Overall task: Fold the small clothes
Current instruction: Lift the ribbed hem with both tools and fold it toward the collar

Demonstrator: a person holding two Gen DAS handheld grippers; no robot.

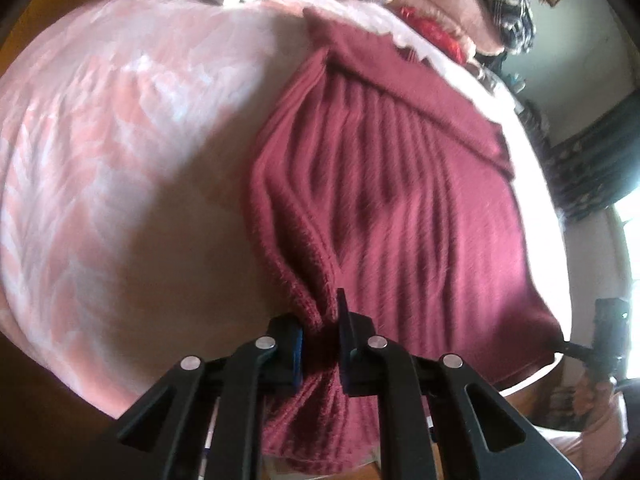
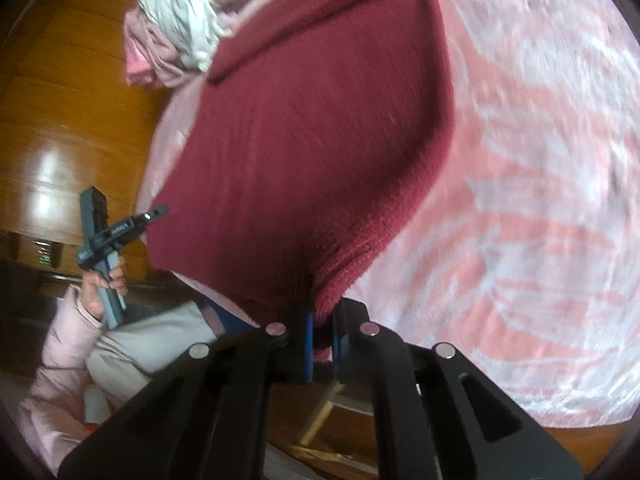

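A dark red knit garment lies stretched over a pink patterned bed cover. My left gripper is shut on one bunched near corner of it, with folds fanning away from the jaws. My right gripper is shut on the other near corner of the red garment, which is pulled taut and smooth. The left gripper shows at the left of the right wrist view, clamped on the cloth edge. The right gripper shows at the far right of the left wrist view.
A heap of white and pink clothes lies at the far end of the bed cover. Pillows, red cloth and a plaid item lie at the back right. A wooden floor runs beside the bed.
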